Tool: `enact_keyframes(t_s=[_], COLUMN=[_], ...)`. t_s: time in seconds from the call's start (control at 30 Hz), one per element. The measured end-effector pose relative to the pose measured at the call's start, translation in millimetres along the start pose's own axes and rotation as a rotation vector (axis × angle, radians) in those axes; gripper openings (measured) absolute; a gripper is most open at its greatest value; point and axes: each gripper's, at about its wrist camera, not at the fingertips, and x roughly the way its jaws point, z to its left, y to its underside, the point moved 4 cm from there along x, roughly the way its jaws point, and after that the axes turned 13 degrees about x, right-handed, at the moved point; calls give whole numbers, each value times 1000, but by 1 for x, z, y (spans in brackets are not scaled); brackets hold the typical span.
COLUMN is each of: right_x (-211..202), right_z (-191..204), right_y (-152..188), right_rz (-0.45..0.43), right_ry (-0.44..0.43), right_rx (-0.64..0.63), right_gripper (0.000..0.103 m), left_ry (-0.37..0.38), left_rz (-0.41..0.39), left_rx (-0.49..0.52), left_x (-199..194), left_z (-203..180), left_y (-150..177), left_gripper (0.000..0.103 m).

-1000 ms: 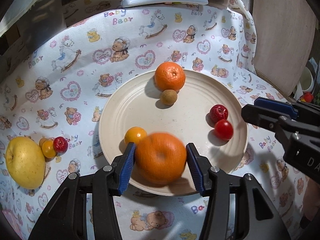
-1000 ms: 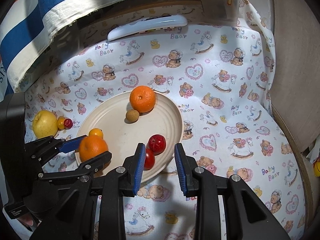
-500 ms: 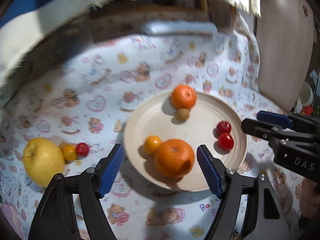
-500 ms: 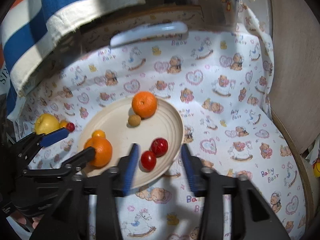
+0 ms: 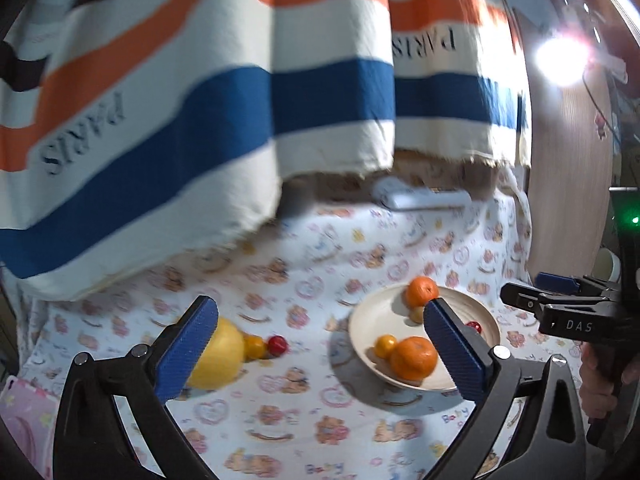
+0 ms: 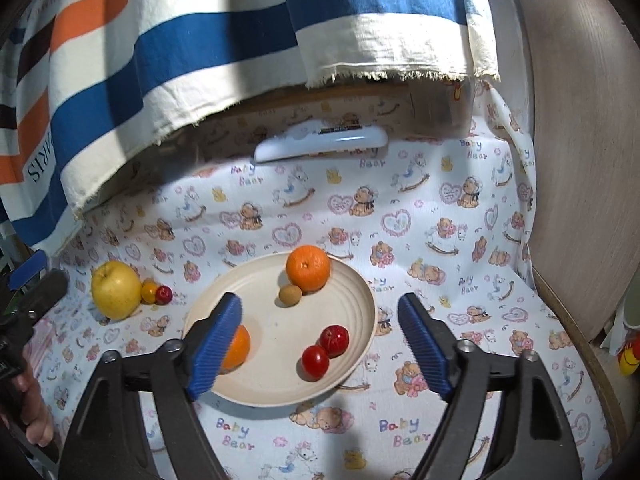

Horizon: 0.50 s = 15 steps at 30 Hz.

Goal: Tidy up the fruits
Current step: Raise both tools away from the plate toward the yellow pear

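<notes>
Both pairs of blue-padded jaws are opening and nothing is held between them: the left gripper point(image 5: 320, 340) is raised above the bear-printed tablecloth point(image 6: 440, 216), the right gripper point(image 6: 320, 344) over the cream ridged plate point(image 6: 360, 292). For the next pick, judged to be the large yellow apple point(image 5: 218, 354), the left jaws should be kept wide, lowered squarely around it and closed gently. It lies off the plate, just behind the left finger, with a small orange tomato point(image 5: 255, 347) and small red fruit point(image 5: 277, 345) beside it.
</notes>
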Motion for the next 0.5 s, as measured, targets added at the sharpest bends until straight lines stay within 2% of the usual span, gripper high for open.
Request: enact_keyframes(t_s=[0.27, 0.5], right_x=[3, 10], right_z=[0, 11], right_y=[3, 16], right_rz=[-12, 3], right_ry=[6, 8], right_rx=[24, -45], right_gripper=[92, 92], left_ry=[-60, -98], left_rz=[-78, -52], left_rx=[-16, -38], left_x=[-22, -20], left_z=[20, 40], left_y=[15, 29], left_gripper=[102, 102])
